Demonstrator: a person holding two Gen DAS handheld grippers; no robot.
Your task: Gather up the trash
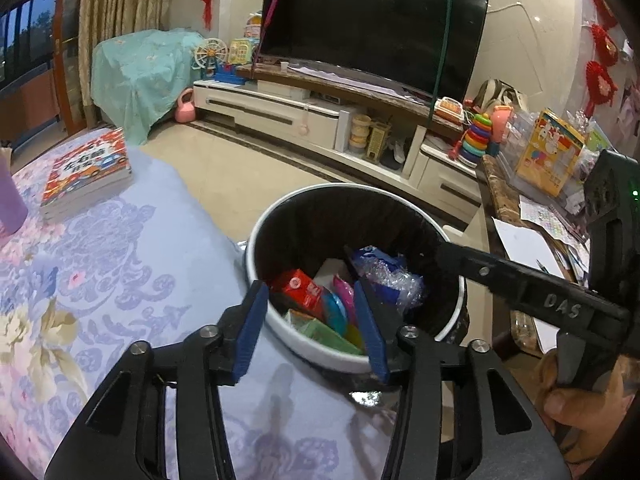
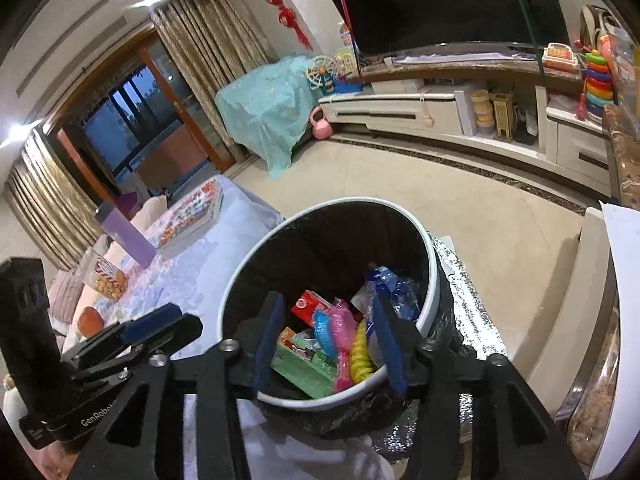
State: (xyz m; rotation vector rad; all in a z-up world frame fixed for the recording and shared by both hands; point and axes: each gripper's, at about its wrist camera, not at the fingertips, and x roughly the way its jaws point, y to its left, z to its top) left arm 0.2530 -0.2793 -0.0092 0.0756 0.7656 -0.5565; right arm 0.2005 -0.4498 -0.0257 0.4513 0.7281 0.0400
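Observation:
A white-rimmed trash bin (image 1: 256, 240) (image 2: 240, 280) with a black liner stands beside the cloth-covered table. Inside lie a red carton (image 1: 300, 288) (image 2: 312, 306), a green box (image 1: 328, 336) (image 2: 308, 368), a crumpled blue and clear wrapper (image 1: 384, 272) (image 2: 392, 292), and pink, blue and yellow plastic pieces (image 2: 344, 340). My left gripper (image 1: 312, 324) is open at the bin's near rim, with nothing between its blue pads. My right gripper (image 2: 328, 344) is open above the bin, also holding nothing. One of its fingers (image 1: 520, 284) reaches in from the right.
The floral tablecloth (image 1: 120, 260) carries a stack of books (image 1: 86, 176), a purple box (image 2: 128, 236) and a snack jar (image 2: 106, 276). A silver foil mat (image 2: 472, 312) lies under the bin. A cluttered counter (image 1: 540, 240) stands right. TV (image 1: 372, 20) and cabinet stand across the open floor.

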